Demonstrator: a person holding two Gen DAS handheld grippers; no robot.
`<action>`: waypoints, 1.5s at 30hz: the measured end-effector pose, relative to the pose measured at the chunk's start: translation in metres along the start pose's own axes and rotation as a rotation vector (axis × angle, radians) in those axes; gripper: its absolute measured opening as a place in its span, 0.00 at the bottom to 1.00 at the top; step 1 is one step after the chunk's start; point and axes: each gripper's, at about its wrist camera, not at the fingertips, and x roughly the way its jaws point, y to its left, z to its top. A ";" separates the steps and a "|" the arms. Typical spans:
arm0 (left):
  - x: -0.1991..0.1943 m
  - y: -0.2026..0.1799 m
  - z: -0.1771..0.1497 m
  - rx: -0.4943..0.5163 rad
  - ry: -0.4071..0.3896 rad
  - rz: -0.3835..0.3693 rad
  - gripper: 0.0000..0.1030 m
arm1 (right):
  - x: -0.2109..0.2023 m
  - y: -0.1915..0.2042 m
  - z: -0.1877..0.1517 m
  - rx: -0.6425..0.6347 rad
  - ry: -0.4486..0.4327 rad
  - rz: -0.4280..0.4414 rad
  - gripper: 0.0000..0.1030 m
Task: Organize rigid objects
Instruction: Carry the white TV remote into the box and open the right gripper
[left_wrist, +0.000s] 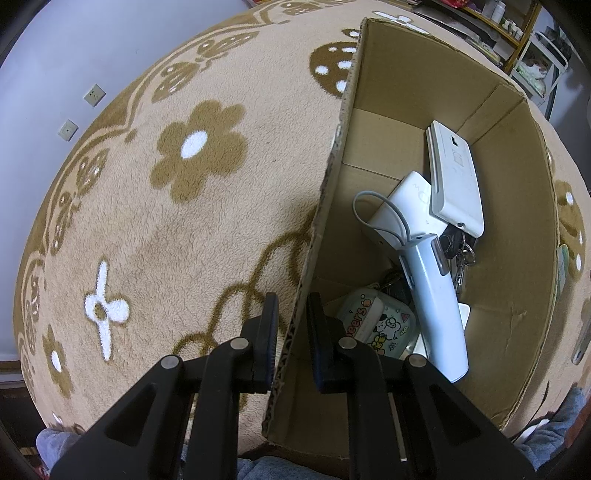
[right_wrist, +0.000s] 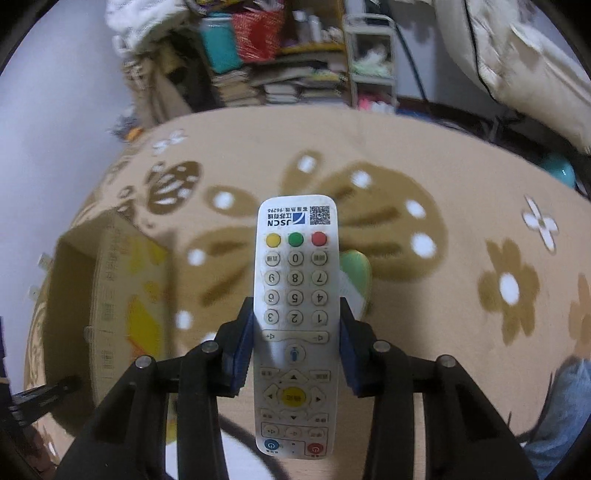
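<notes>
The right gripper (right_wrist: 295, 332) has its jaws clamped on a white remote (right_wrist: 295, 314) (keypad up), above the carpet (right_wrist: 461, 221). The left gripper (left_wrist: 291, 332) straddles the cardboard box (left_wrist: 332, 184) wall, jaws narrowly parted; beyond them, gadgets lie inside.

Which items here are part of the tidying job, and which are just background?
Part of the job:
- white remote, clamped in right gripper
- cardboard box, wall straddled by left gripper
- already in box: white flat device, pale blue handheld device, keys, sticker case

Lying about:
- flower blanket
- stacked books
- green object behind the remote
</notes>
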 end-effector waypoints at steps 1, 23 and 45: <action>0.000 0.000 0.000 0.001 0.000 0.001 0.14 | 0.002 0.009 0.003 -0.012 -0.008 0.016 0.43; -0.003 0.000 -0.002 -0.001 -0.006 0.002 0.14 | -0.015 0.146 0.014 -0.219 -0.057 0.278 0.43; -0.004 0.000 -0.002 0.000 -0.010 -0.002 0.14 | 0.034 0.159 -0.008 -0.277 0.003 0.300 0.43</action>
